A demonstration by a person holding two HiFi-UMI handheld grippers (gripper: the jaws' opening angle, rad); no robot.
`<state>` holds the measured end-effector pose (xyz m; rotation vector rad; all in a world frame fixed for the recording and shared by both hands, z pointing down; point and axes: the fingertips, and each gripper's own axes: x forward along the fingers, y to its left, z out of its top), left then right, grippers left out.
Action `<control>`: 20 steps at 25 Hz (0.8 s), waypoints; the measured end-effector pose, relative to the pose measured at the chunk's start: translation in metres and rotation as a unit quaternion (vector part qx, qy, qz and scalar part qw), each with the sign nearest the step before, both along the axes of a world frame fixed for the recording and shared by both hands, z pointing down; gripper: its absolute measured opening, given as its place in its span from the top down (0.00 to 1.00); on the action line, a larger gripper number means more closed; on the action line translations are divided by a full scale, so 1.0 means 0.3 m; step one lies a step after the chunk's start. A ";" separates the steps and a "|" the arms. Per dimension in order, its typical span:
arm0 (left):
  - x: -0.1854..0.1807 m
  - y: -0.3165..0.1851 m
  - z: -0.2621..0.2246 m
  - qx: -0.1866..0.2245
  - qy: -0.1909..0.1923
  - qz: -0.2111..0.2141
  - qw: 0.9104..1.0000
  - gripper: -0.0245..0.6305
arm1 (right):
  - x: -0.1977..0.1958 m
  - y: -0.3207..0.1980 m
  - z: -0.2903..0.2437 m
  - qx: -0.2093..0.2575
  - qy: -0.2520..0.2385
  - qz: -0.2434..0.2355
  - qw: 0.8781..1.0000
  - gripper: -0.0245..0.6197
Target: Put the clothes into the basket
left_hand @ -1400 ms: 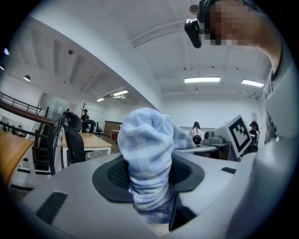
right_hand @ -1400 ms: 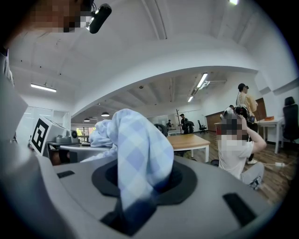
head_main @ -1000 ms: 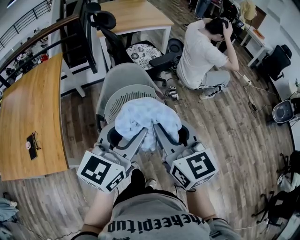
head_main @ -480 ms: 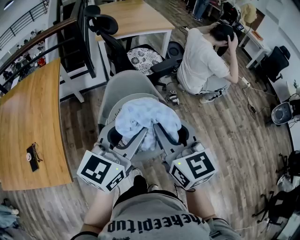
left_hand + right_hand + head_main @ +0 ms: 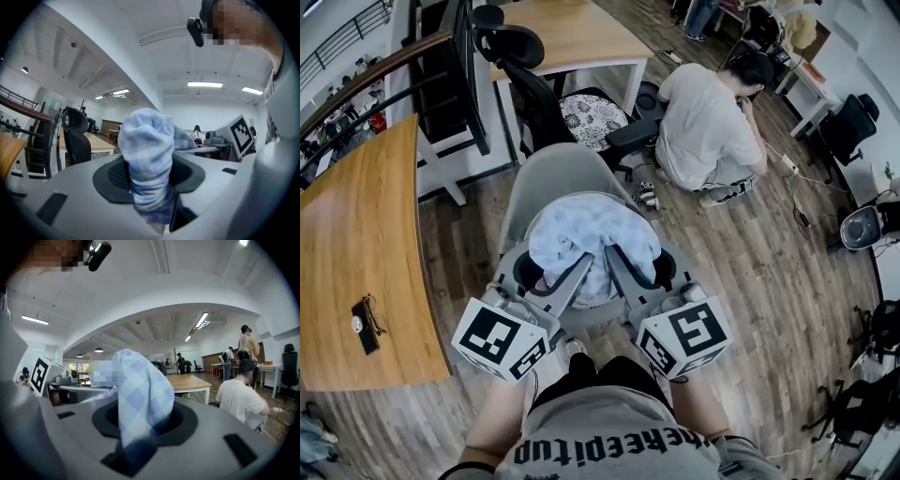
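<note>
A bunched light blue checked garment (image 5: 595, 230) hangs between both grippers in the head view. My left gripper (image 5: 579, 269) is shut on its left side and my right gripper (image 5: 614, 260) on its right side. Both sets of fingertips are buried in the cloth. Right under the bundle stands a grey rounded basket (image 5: 553, 173); its far wall shows beyond the cloth. The left gripper view has the garment (image 5: 147, 145) rising as a wad out of the left gripper (image 5: 150, 187). In the right gripper view, the garment (image 5: 140, 390) drapes over the right gripper (image 5: 136, 437).
A curved wooden table (image 5: 356, 244) with a phone (image 5: 364, 323) stands at the left. A black office chair (image 5: 534, 89) and a wooden desk (image 5: 572, 33) are behind the basket. A person (image 5: 703, 122) sits on the wooden floor at the right, near cables.
Both grippers have carried the garment forward together, and the grey basket now lies closer beneath it. The seated person has lowered their arm from their head.
</note>
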<state>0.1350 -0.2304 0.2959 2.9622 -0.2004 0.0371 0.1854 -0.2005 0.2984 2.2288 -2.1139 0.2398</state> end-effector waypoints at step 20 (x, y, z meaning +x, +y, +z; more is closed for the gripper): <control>0.019 -0.070 0.024 -0.015 -0.002 -0.045 0.999 0.66 | 0.027 -0.085 0.021 -0.014 0.003 -0.042 0.999 0.73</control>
